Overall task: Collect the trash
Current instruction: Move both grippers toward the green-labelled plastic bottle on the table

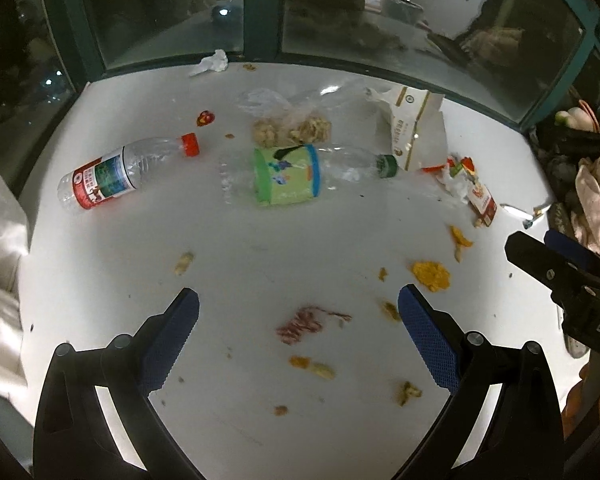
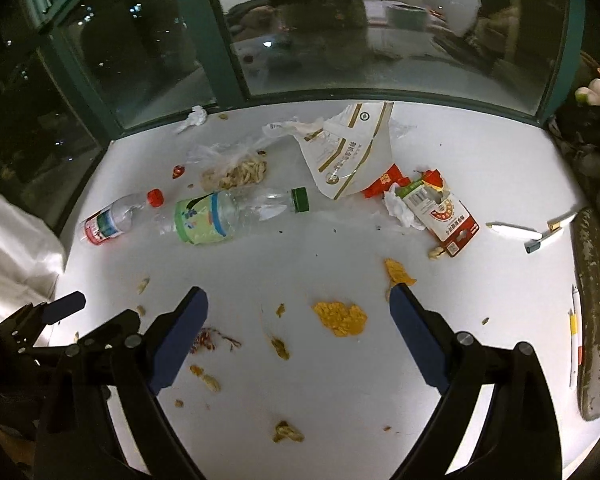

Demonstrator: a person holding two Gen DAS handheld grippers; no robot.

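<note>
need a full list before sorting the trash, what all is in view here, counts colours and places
table: 1, white, against the window
window: dark glass, green frame, behind the table
red-cap bottle: 1, clear, red label, lying at left
green-cap bottle: 1, clear, green label, lying mid-table
bag of snacks: 1, clear plastic, behind the bottles
torn carton: 1, white and gold, back centre
red box: 1, torn open, right of the carton
crumpled tissue: 1, white, by the window frame
pens: 2, white, right
food scraps: several, yellow-brown, scattered at front
left gripper: black, blue pads, open
right gripper: black, blue pads, open
</note>
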